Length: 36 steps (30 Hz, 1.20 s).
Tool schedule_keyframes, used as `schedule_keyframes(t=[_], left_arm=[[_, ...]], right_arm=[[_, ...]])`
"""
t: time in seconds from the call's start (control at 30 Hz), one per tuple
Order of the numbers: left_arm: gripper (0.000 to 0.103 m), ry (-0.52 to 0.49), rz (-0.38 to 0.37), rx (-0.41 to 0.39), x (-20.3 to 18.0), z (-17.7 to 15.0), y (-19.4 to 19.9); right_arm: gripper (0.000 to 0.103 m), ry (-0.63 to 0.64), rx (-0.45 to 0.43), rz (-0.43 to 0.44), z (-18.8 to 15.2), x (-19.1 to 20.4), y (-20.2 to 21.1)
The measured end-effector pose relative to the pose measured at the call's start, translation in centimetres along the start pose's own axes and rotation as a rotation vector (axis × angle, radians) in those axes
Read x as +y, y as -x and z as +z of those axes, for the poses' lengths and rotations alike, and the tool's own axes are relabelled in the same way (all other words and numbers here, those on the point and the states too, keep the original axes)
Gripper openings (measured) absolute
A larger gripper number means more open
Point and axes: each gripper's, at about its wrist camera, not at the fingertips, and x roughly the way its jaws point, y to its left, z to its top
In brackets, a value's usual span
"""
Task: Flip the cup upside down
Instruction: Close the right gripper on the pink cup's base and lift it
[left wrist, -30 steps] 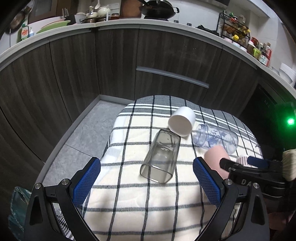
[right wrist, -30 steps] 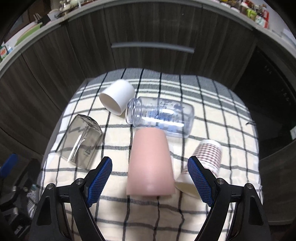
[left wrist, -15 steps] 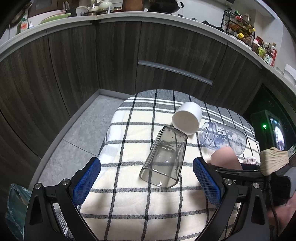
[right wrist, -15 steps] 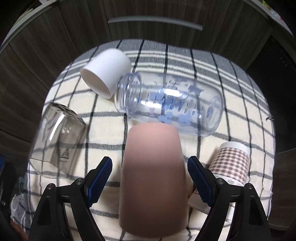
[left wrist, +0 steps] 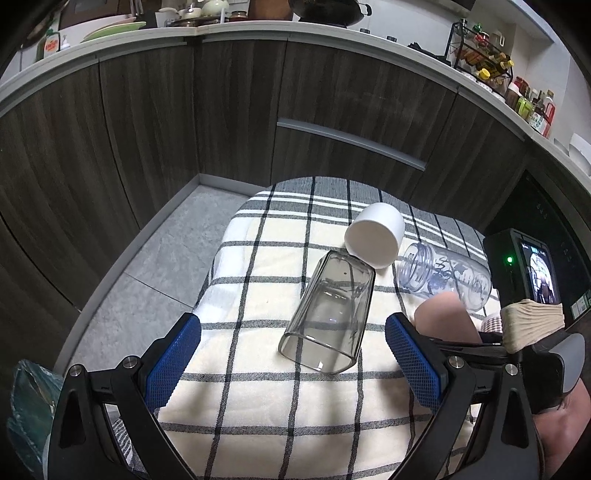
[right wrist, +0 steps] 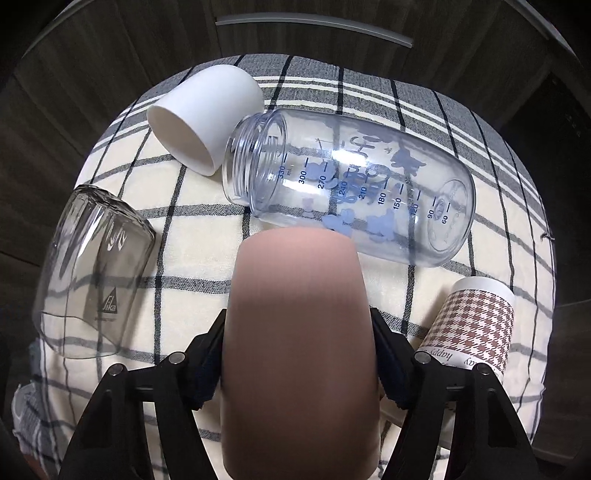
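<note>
right gripper (right wrist: 299, 363): clamped on pink cup (right wrist: 299, 332), lying on side
left gripper (left wrist: 293, 360): jaws wide, holding nothing, above glass tumbler (left wrist: 328, 312)
checked cloth (left wrist: 258, 398): under everything

This is a home kitchen. Dark wood-grain cabinets (left wrist: 236, 110) with a long grey bar handle (left wrist: 351, 140) curve across the frame under a pale countertop (left wrist: 332, 37). At top centre sits a black wok (left wrist: 325, 9); a black wire spice rack (left wrist: 480, 48) of bottles stands upper right, a green dish-soap bottle (left wrist: 51, 44) upper left.
</note>
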Motion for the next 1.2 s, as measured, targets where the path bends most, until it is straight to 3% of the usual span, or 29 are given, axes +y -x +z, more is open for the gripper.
schedule_keyframes(t=[0.33,0.67,0.9,1.2], left_arm=[[0.102,0.013,-0.014,-0.035,0.5,0.2,2.9],[0.103,-0.02,-0.044,-0.043,2.1,-3.0,8.8],[0.103,-0.087,-0.064,0.009,2.8,-6.9,10.3],[0.103,-0.111,-0.046,0.061,3.2,-9.7,8.8]], right_arm=[[0.069,-0.033,-0.06,0.032,-1.7,-0.3,4.9],[0.069,-0.108,-0.067,0.099,-9.7,0.5,8.8],[0.069,-0.162,-0.092,0.094,-16.1,1.6,8.7],[0.069,-0.185,-0.072,0.067,-18.8,1.7,5.4]])
